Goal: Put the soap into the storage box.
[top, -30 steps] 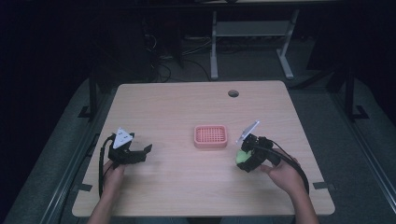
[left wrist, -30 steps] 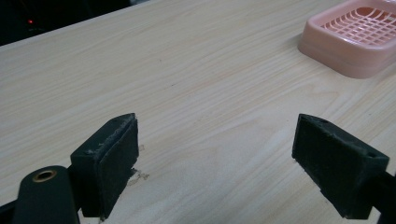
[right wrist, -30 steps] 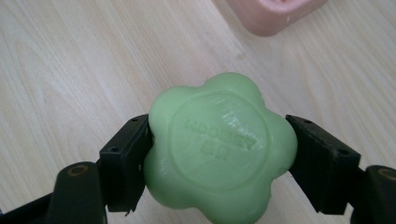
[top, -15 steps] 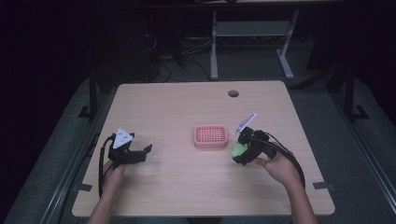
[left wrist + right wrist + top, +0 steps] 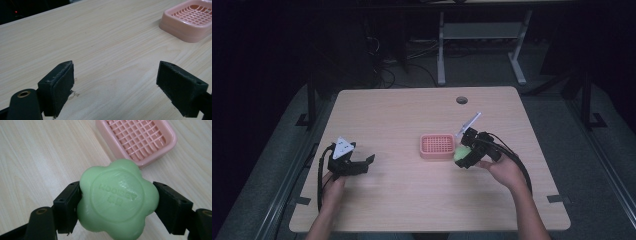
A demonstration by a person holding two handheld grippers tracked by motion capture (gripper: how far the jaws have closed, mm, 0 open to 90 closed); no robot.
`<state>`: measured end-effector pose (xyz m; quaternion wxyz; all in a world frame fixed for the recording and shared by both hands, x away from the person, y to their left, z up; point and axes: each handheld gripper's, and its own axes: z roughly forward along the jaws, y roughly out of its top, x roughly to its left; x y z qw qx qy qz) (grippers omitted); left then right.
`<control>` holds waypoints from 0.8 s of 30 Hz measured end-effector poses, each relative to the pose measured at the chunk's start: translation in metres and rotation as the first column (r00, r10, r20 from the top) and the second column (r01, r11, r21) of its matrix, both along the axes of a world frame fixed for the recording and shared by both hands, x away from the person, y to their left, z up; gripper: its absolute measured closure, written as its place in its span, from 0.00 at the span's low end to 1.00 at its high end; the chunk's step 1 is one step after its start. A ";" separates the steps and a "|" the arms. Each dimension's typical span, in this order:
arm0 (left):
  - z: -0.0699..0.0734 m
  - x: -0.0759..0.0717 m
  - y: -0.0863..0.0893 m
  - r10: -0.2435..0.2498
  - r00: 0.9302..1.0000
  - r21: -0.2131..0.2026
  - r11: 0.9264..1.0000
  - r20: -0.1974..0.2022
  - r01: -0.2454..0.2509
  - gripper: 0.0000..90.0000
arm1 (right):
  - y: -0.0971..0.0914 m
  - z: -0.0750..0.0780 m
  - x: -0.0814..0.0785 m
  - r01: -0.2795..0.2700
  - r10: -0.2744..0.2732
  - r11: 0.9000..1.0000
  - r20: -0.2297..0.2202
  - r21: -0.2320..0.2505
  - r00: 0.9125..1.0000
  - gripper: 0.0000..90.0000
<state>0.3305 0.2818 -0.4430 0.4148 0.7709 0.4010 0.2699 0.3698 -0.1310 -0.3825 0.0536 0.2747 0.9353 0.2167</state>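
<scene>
A green flower-shaped soap bar (image 5: 117, 200) sits clamped between the jaws of my right gripper (image 5: 463, 155), held just above the table. Beside it to the left lies a pink slotted soap dish (image 5: 437, 146), with nothing in it; the right gripper view shows the dish (image 5: 140, 138) just beyond the soap. My left gripper (image 5: 368, 162) rests low over the left part of the table, open, its two pads (image 5: 58, 87) wide apart over bare wood. The dish (image 5: 191, 21) appears at the far right of the left gripper view.
The wooden table (image 5: 402, 115) has a round cable hole (image 5: 462, 100) near its far edge. Cables trail from both grippers toward the near edge. Desk legs (image 5: 517, 70) and wires stand on the dark floor behind.
My right gripper has carried the green soap to the left, from the right part of the table to the dish's right edge. The left gripper has stayed put.
</scene>
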 end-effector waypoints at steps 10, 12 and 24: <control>0.001 0.000 0.001 0.002 1.000 0.000 1.000 -0.002 -0.002 0.16 | 0.010 0.006 0.015 -0.010 0.010 1.000 -0.004 -0.002 1.000 0.29; 0.001 0.000 0.001 0.001 1.000 0.003 1.000 -0.003 -0.001 0.16 | 0.011 0.007 0.016 -0.012 0.012 1.000 -0.004 0.000 1.000 0.29; 0.001 0.000 0.002 0.008 1.000 -0.007 1.000 0.000 -0.008 0.16 | 0.031 0.011 0.040 -0.021 0.021 1.000 -0.011 0.002 1.000 0.29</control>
